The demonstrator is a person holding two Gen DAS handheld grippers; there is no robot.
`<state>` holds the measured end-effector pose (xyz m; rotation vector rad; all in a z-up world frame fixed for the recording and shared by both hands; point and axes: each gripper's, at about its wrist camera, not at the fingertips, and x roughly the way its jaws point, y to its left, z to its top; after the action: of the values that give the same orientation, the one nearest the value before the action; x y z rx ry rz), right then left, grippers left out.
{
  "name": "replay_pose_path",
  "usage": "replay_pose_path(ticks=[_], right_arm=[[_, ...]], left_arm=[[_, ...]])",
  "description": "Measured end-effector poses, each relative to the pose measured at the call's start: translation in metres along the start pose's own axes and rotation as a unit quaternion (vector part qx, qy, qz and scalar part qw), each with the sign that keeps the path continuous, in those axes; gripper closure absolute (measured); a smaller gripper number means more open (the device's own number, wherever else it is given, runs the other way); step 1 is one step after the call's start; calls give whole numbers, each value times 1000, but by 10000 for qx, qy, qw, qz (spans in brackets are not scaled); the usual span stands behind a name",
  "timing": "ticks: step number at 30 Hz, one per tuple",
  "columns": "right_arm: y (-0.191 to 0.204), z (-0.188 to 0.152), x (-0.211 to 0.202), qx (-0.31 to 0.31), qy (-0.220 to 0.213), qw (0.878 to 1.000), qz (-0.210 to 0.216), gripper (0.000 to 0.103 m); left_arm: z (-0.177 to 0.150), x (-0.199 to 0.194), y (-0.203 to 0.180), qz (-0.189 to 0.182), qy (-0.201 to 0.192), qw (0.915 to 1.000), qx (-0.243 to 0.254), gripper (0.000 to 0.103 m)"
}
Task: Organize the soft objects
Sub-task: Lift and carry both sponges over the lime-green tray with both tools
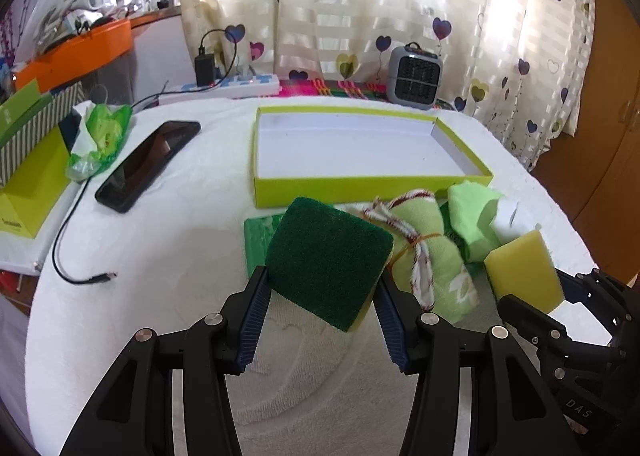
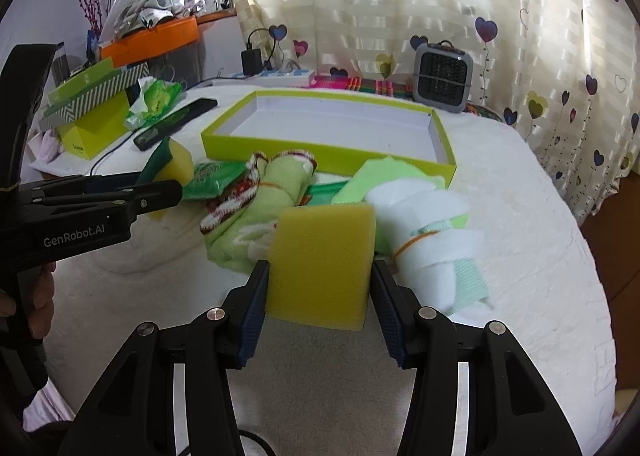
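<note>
My left gripper [image 1: 322, 288] is shut on a sponge with its dark green scouring side [image 1: 326, 256] up, held above the white cloth. My right gripper [image 2: 320, 282] is shut on a second sponge, yellow side [image 2: 322, 264] facing me; this sponge also shows in the left wrist view [image 1: 524, 270]. A lime green box lid [image 1: 360, 185], white inside and empty, lies just behind. In front of it lie a rolled green towel tied with a band [image 1: 424, 252], a white rolled cloth [image 2: 428, 232], a light green cloth [image 1: 472, 215] and a green packet [image 2: 214, 175].
A black phone [image 1: 148, 163] and a loose cable end [image 1: 100, 278] lie left of the lid. Green boxes [image 1: 32, 183] and a crumpled green bag [image 1: 100, 135] stand at far left. A grey heater [image 1: 416, 81] and a power strip [image 1: 236, 85] sit at the back by the curtain.
</note>
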<state>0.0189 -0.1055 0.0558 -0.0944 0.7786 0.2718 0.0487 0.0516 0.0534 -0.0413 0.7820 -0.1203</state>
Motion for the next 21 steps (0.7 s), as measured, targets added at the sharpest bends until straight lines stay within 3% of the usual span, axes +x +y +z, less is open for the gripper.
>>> replay_pose_path(ticks=[9, 21], right_arm=[[-17, 27, -6, 196, -87, 9996, 164, 52], [-53, 74, 22, 332, 20, 9991, 257, 52]], left_arm=[[28, 2, -1, -144, -36, 9998, 104, 52], [72, 42, 0, -299, 198, 9991, 223, 51]])
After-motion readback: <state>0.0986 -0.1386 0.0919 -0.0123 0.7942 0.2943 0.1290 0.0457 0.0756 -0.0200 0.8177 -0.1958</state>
